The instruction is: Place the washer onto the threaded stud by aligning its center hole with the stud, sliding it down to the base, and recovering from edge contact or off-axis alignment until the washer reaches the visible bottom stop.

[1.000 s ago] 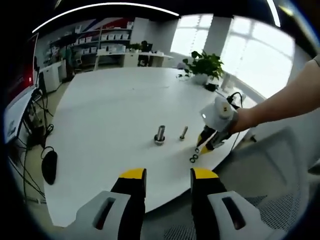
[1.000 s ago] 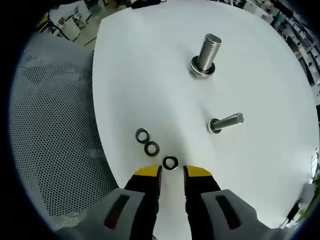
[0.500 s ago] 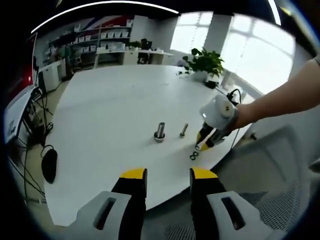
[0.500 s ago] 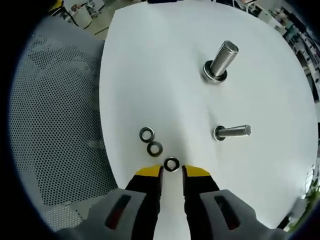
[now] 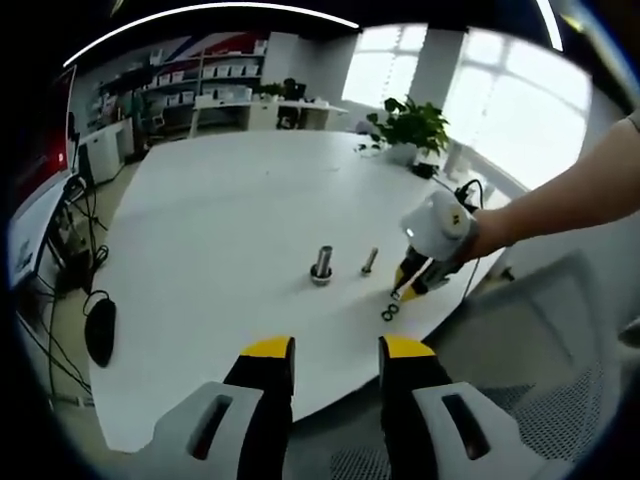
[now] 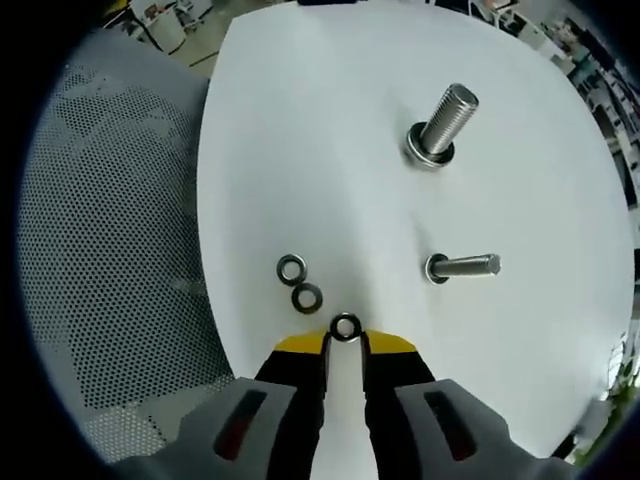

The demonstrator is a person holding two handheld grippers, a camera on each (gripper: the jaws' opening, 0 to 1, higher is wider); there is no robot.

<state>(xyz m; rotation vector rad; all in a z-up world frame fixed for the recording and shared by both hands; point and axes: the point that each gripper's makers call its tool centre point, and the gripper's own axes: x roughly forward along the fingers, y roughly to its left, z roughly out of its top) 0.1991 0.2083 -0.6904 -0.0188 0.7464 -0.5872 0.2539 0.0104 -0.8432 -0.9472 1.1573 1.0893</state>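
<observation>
Right gripper jaws narrowly parted over white table, washer sitting right at the yellow tips between them; can't tell if pinched. Two more washers lie just left, touching each other. Upright threaded stud stands far right with a ring at its base; loose bolt lies on its side nearer. Left gripper spread apart, holding nothing, off the table's near edge. Mesh chair at left.

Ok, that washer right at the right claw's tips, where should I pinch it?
Pinch the nearest washer across its outer rim, on opposite edges, coming down from above with the right claw. It appears to lie flat on the table, so the thin ring offers only its rim.
</observation>
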